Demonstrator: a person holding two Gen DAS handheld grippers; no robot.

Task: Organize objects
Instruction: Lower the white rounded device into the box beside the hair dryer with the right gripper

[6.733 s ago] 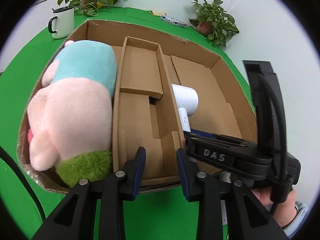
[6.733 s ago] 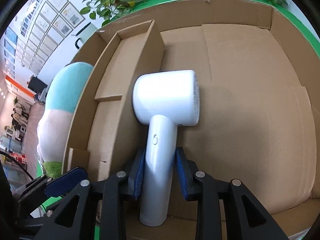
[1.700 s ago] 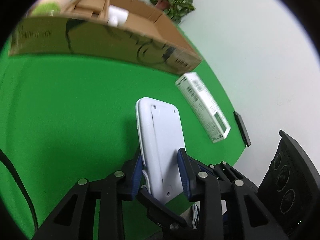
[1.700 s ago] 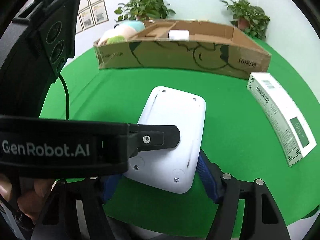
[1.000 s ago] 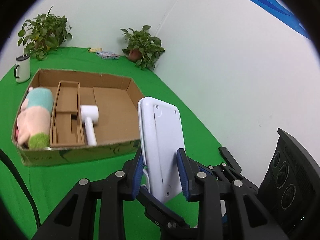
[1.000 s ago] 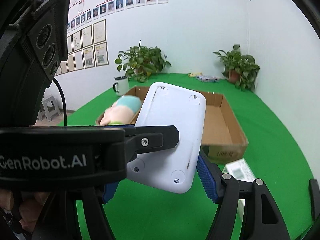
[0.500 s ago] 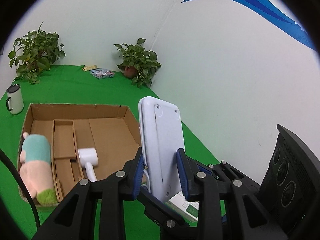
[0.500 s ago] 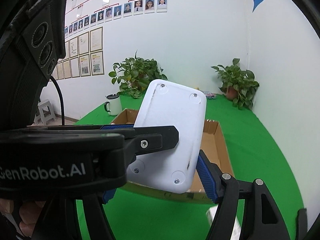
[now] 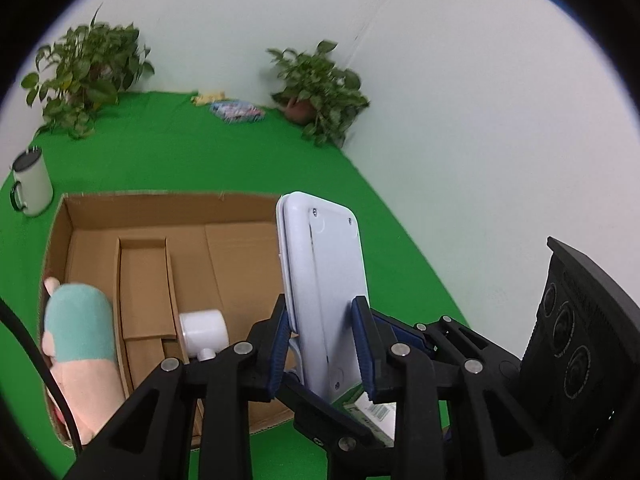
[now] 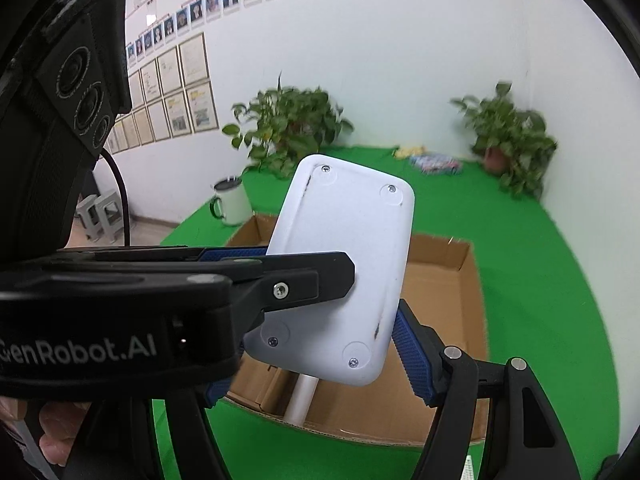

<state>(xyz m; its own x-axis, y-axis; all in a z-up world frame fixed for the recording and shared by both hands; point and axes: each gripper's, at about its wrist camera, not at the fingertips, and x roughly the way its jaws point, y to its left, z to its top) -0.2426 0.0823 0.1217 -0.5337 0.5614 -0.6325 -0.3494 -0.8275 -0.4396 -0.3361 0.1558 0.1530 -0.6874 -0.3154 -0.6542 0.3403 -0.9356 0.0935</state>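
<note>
held up in the air above the green table cover (image 9: pixel 180 152), well clear of it: a flat white scale (image 9: pixel 326 292), underside out, four small screws and round feet showing at its corners in the right wrist view (image 10: pixel 344 264). pinched across its thin edges by the left gripper (image 9: pixel 322 344), blue pads (image 9: pixel 280 344) pressed to both sides of the lower end, plate standing nearly upright between them. gripped as well across its wider span by the right gripper (image 10: pixel 316 352), one blue pad (image 10: pixel 412 352) against the lower right edge, the other mostly hidden behind the left gripper's black finger, which crosses in front. so, closed on the same scale from two directions, neither set of jaws spread free. below and beyond, an open cardboard box (image 9: pixel 160 204) lying on the green cover, with a narrow cardboard divider tray (image 9: pixel 144 280) inside. in the left compartment, a plush toy (image 9: pixel 80 344) in teal and pink, lying along the wall. just right of the divider, a white hair dryer (image 9: pixel 202 334), head toward the far wall, handle toward the near wall. right compartment floor mostly bare cardboard. outside the box: a white mug (image 9: pixel 30 188) with a dark rim near its far left corner, two potted plants (image 9: pixel 316 88) at the far edge by the wall, a small colourful packet (image 9: pixel 238 111) between them, and a printed carton (image 9: pixel 376 412) partly visible under the left gripper. framed papers (image 10: pixel 176 96) in rows on the wall in the right wrist view.
</note>
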